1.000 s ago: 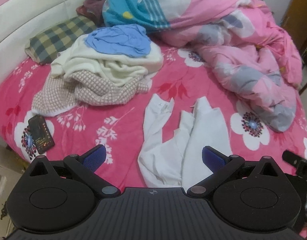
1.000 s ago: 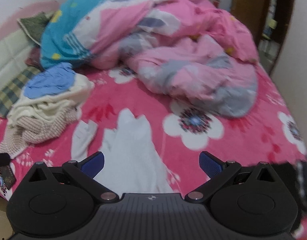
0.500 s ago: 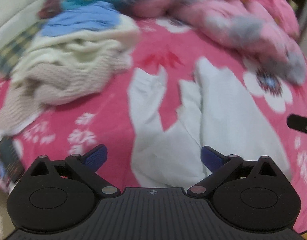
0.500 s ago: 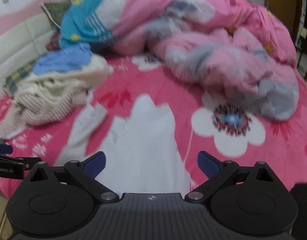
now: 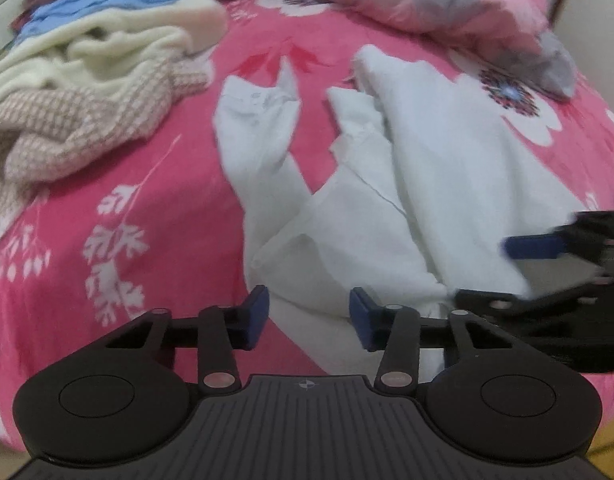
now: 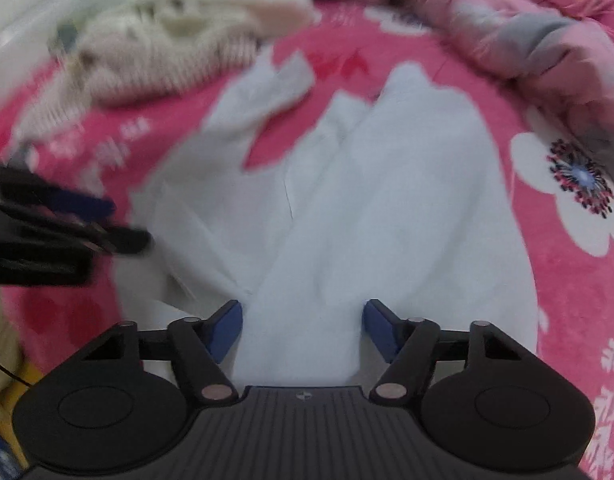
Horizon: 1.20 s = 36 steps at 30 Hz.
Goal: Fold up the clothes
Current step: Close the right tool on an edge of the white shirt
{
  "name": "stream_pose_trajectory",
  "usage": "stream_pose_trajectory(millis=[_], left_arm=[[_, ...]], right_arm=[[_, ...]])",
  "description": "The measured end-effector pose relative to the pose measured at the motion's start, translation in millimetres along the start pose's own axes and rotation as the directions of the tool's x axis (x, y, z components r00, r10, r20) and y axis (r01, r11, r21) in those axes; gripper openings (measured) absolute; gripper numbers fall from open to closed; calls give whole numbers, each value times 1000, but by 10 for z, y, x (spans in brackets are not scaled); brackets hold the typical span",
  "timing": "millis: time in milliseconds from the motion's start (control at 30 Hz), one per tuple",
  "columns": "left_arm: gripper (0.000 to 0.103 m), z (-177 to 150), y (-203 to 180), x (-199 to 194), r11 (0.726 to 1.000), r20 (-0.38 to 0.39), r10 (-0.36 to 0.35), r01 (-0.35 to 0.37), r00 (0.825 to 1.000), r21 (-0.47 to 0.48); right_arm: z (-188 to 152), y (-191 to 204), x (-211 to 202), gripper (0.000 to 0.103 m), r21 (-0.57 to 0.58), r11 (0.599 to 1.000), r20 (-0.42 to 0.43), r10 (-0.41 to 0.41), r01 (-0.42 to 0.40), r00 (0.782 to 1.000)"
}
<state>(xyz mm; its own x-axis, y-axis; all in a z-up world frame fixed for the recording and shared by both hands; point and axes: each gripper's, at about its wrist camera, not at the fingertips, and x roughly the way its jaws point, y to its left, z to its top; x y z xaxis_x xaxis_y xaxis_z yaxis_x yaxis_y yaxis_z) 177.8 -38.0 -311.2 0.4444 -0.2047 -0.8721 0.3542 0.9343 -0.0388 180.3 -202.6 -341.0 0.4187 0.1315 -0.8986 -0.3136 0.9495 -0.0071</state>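
White cotton fills the middle of both my views: a crumpled white garment [image 5: 391,200] lies spread on the pink floral bedsheet [image 5: 119,208], its two narrower ends pointing up the bed and its near hem bunched at the bed's edge. My left gripper [image 5: 309,316] sits low at that near hem with its blue-padded jaws partly apart, cloth showing in the gap between them; I cannot tell whether the pads touch it. My right gripper [image 6: 301,328] is likewise parted, with a fold of the white fabric lying between its blue pads [image 6: 227,330]. Each gripper shows at the edge of the other's view, close beside the garment.

Up the bed to the left sits a pile of clothes [image 5: 87,80]: a beige checked knit, a cream piece, something blue on top. A pink and grey quilt [image 5: 447,4] is heaped at the far right. Motion blur softens everything, and I can read no label or writing.
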Motion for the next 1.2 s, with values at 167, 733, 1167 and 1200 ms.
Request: stream_pose_trajectory(millis=[167, 733, 1167, 1200], left_arm=[[46, 84, -48, 65, 988, 32, -75, 70, 997, 139], [71, 956, -158, 710, 953, 13, -246, 240, 969, 184], [58, 1193, -199, 1131, 953, -100, -206, 223, 973, 206], [52, 1177, -215, 1167, 954, -105, -195, 213, 975, 210]], right_arm=[[-118, -323, -370, 5, 166, 977, 3, -135, 133, 991], [-896, -955, -1238, 21, 666, 676, -117, -324, 316, 939], [668, -1196, -213, 64, 328, 943, 164, -110, 50, 980], [782, -1206, -77, 64, 300, 954, 162, -76, 25, 984]])
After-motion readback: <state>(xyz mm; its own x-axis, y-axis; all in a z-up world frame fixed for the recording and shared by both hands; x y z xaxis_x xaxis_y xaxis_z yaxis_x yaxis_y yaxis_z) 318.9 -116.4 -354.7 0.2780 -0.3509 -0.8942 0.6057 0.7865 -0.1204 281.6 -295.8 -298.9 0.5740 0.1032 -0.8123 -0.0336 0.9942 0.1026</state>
